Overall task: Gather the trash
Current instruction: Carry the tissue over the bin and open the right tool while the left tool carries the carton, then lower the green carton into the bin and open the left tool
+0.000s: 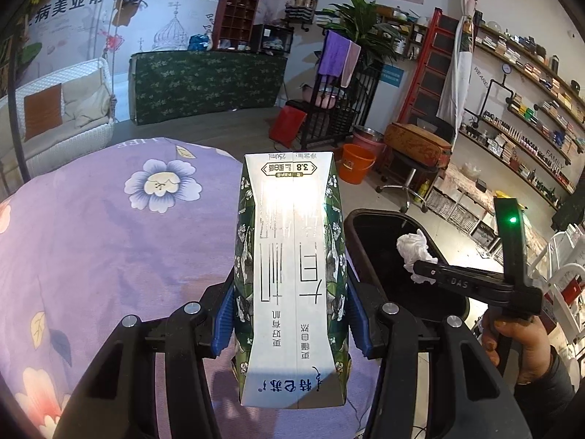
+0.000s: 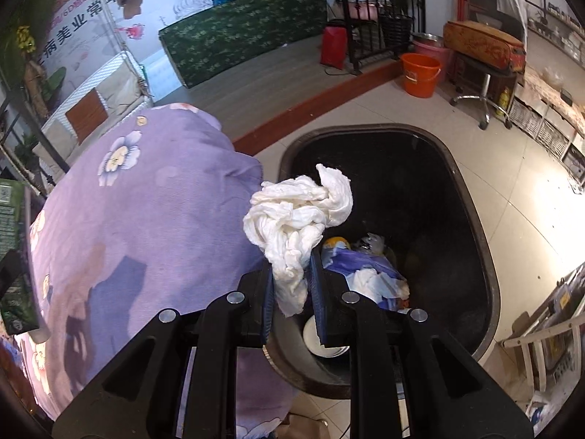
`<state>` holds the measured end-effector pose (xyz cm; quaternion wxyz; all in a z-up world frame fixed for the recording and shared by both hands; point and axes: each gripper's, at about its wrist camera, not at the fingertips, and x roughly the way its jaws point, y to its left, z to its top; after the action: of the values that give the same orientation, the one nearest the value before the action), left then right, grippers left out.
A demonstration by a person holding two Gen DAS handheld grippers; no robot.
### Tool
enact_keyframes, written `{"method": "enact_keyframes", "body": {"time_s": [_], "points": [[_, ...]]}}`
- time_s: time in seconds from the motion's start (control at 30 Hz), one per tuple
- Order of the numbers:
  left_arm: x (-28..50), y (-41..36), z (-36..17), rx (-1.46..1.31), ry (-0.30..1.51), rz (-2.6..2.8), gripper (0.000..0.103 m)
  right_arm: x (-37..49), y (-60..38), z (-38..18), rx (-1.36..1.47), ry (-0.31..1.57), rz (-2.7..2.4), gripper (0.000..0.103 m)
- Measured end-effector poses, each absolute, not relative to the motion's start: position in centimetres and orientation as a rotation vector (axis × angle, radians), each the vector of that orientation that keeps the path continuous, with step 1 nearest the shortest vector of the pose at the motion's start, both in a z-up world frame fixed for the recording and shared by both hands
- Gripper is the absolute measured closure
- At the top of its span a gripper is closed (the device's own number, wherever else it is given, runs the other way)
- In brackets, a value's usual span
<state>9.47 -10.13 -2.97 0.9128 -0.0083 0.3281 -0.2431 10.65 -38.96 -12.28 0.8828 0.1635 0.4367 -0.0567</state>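
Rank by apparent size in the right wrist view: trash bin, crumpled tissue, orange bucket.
1. Trash bin, largest by far.
2. Crumpled tissue, though it sits close to the camera, which inflates it.
3. Orange bucket, smallest as seen, but farther off, so true size is unsure.

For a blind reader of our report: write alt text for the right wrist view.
The right gripper pinches a crumpled white tissue above an open black bin that already holds wrappers and paper. To the left is a table under a purple flowered cloth; an orange bucket stands on the tiled floor behind.
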Motion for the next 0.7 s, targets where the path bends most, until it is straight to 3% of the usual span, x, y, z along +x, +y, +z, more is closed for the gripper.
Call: {"method": "enact_keyframes", "body": {"time_s": [0.13,0.23,0.37,0.5,0.57,0.7], "points": [[9.5,-10.7,-3.0,-0.009,0.68,-0.519,0.053,11.6,-39.8,-14.2,0.362,0.945,-0.14,0.084],[9.4,-11.1,-3.0,-0.01,0.684,-0.529,0.053,11.8,-40.6,-15.7,0.4,0.971,-0.165,0.073],[9.5,-11.5,-3.2,-0.002,0.69,-0.543,0.053,11.4,-40.6,-16.5,0.439,0.975,-0.16,0.046],[9.5,-12.3,-3.5,-0.006,0.706,-0.561,0.053,10.8,-40.4,-16.1,0.423,0.956,-0.169,0.045],[9.6,-12.8,-3.6,-0.006,0.712,-0.573,0.053,10.4,-40.5,-15.7,0.433,0.936,-0.178,0.033],[9.5,-14.2,-3.2,0.011,0.706,-0.604,0.053,9.1,-41.4,-14.4,0.443,0.882,-0.215,0.03]]}}
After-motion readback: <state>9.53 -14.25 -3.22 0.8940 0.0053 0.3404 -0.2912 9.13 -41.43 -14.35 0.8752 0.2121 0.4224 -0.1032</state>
